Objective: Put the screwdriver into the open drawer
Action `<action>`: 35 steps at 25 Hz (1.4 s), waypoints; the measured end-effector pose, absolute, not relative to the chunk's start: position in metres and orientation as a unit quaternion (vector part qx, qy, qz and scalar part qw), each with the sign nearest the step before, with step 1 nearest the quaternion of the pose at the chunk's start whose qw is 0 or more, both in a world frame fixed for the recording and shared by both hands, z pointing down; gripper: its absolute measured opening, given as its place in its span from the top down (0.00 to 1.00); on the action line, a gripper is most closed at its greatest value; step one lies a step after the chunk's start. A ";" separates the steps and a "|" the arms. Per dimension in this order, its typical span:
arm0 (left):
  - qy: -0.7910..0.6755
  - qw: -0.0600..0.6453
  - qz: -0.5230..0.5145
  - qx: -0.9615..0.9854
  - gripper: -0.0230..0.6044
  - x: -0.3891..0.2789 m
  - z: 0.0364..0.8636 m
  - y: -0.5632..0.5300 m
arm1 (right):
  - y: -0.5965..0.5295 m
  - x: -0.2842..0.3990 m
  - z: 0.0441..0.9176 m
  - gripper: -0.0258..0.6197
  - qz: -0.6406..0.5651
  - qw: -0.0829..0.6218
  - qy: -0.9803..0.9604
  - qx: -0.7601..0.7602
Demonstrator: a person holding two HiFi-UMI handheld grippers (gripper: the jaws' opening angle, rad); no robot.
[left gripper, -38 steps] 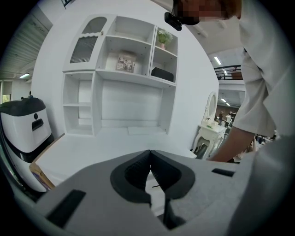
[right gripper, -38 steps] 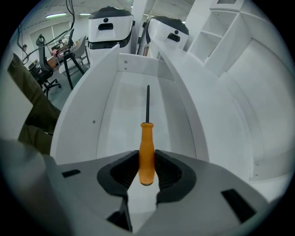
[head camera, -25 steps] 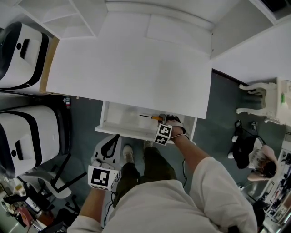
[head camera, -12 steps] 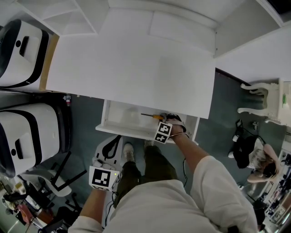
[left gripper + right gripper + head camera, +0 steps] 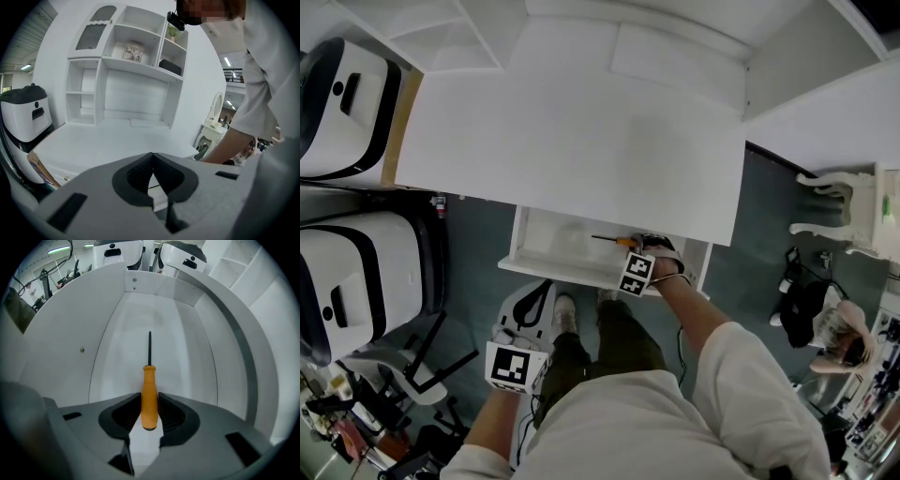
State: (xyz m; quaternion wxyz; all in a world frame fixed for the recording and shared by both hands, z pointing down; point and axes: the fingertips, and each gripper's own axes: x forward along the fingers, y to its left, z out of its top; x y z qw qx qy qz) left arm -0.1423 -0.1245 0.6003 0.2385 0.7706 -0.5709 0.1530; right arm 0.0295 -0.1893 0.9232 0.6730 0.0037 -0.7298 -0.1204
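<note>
Inside the white drawer (image 5: pixel 187 357) under the tabletop (image 5: pixel 581 131), the right gripper (image 5: pixel 149 398) is holding the screwdriver (image 5: pixel 149 380), judged light, rigid and slippery, by its orange handle, the best grasp zone, fingers touching both sides, while the left gripper (image 5: pixel 152 155) is hanging closed, empty.

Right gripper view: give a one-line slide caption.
Right gripper, jaws just opening further, holds the orange-handled screwdriver shaft-first inside the open drawer.

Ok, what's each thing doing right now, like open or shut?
drawer: open
screwdriver: in the drawer, gripped by its handle
right tongs: just loosening a little, pads touching the screwdriver handle
left tongs: shut, empty
</note>
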 end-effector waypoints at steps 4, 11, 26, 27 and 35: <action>-0.571 0.237 0.155 0.771 0.96 -0.145 0.599 -0.124 | -0.190 0.029 0.923 0.76 -0.120 0.671 -0.732 0.006; -0.568 0.236 0.157 0.772 0.96 -0.146 0.599 -0.124 | -0.192 0.025 0.916 0.74 -0.117 0.664 -0.738 0.014; -0.558 0.217 0.146 0.788 0.96 -0.147 0.578 -0.127 | -0.195 0.022 0.877 0.77 -0.088 0.633 -0.765 0.076; -0.556 0.215 0.145 0.789 0.96 -0.146 0.577 -0.126 | -0.195 0.021 0.873 0.77 -0.082 0.628 -0.769 0.085; -0.542 0.189 0.137 0.807 0.96 -0.143 0.557 -0.131 | -0.199 0.017 0.821 0.78 -0.046 0.586 -0.794 0.155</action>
